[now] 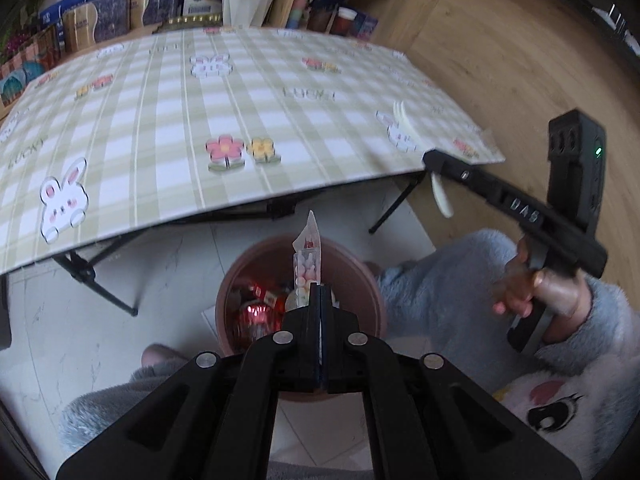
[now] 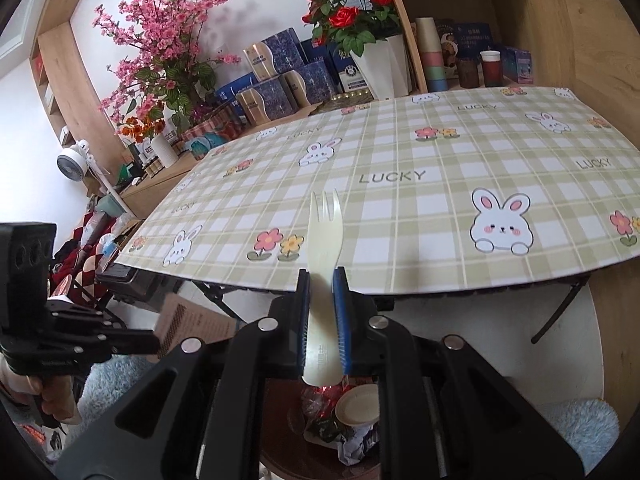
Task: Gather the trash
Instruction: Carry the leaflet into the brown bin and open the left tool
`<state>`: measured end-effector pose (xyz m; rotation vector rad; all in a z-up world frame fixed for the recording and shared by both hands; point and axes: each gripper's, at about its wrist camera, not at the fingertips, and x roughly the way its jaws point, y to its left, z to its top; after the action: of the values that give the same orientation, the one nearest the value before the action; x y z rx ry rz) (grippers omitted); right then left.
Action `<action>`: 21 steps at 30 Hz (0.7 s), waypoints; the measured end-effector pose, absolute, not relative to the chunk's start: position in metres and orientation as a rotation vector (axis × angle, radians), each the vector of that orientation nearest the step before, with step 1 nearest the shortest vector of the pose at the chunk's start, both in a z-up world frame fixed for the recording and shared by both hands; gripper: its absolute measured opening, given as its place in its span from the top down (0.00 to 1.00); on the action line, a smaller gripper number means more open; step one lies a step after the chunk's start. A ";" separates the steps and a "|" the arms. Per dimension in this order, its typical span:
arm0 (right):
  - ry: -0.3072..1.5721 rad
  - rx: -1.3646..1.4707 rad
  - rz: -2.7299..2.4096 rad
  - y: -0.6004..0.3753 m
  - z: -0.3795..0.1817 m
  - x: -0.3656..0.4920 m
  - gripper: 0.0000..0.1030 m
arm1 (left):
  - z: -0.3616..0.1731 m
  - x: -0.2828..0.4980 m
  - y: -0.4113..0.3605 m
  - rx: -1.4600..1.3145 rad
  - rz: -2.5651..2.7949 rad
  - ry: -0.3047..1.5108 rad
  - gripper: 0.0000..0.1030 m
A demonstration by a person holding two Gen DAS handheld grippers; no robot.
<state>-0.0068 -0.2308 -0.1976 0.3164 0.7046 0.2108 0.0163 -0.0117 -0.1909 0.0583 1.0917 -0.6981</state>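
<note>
The left gripper has its fingers clamped together on a clear candy wrapper, which it holds right over the mouth of the brown bin on the floor in front of the bench. The bin already holds red wrappers and other scraps, and the right wrist view shows a paper cup in it as well, so a good part of the collecting looks done.

The right gripper has its fingers clamped on the handle of a pale plastic fork, tines pointing up and away, held above the near edge of the bench and over the bin.

The bench top with its checked bunny cloth shows no loose trash in either view. By the look of it, what remains is to let the wrapper fall into the bin, then the fork.
</note>
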 end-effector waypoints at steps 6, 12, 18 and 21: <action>0.723 0.342 0.196 -0.239 -0.208 -0.011 0.85 | -0.239 0.025 -0.021 0.125 -0.640 1.197 0.99; 0.732 0.359 0.179 -0.248 -0.213 -0.011 0.85 | -0.286 0.044 -0.034 0.114 -0.577 1.307 0.99; 0.739 0.374 0.157 -0.258 -0.218 -0.012 0.85 | -0.314 0.044 -0.056 0.220 -0.550 1.333 0.99; 0.745 0.387 0.148 -0.261 -0.220 -0.012 0.85 | -0.328 0.043 -0.066 0.299 -0.521 1.337 0.99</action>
<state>-0.0122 -0.2612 -0.2203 0.3867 0.7445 0.1485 0.0434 -0.0659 -0.3276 0.2995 1.3371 -0.5209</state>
